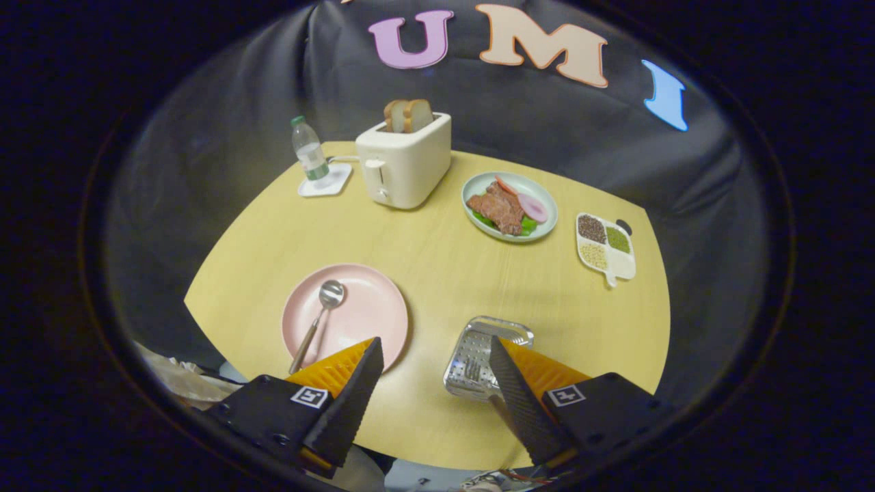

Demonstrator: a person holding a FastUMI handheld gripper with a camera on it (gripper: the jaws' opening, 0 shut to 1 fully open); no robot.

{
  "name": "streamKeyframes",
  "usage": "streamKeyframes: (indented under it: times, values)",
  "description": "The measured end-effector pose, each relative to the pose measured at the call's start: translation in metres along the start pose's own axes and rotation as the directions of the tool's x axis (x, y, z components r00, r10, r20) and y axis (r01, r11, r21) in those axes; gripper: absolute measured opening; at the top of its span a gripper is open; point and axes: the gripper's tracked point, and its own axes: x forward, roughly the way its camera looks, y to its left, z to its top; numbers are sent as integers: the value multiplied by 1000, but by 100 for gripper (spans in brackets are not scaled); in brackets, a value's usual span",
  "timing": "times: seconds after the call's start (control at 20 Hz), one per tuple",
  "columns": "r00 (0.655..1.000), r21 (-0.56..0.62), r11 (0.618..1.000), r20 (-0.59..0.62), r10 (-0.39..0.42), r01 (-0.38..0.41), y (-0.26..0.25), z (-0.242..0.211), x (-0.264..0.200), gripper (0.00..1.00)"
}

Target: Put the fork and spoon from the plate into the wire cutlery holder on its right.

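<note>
Gripper (pixel 432 361) hangs above the near edge of the table (pixel 437 273), fingers spread wide, nothing btwn them but bare wood. Right finger (pixel 509 386) overlaps the near-right part of the cutlery holder (pixel 482 355), so that corner is hidden; something fork-like seems to lie inside w/ tines showing, but hard to make out, can't confirm it's the fork. Left finger (pixel 359 383) covers the near rim of the pink plate (pixel 345 314). Spoon (pixel 318 321) lies on the plate, bowl pointing away, handle running toward the left finger and off the near-left rim; it's just ahead of and left of that finger, not touched. Holder sits right of the plate, a gap btwn them. Farther: green plate of food (pixel 509 205), and right of it a divided tray (pixel 607 247) of grains. Far side: toaster (pixel 405 164) w/ bread (pixel 409 115) sticking up, and left of it a water bottle (pixel 309 152) on a coaster (pixel 327 182).
</note>
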Motion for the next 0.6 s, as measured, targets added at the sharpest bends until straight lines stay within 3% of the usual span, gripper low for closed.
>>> streamKeyframes:
  times: [0.25,0.6]
  values:
    - [986,55,997,155,-68,60,28,15,-3,99]
    - [972,85,996,231,-50,31,94,2,19,99]
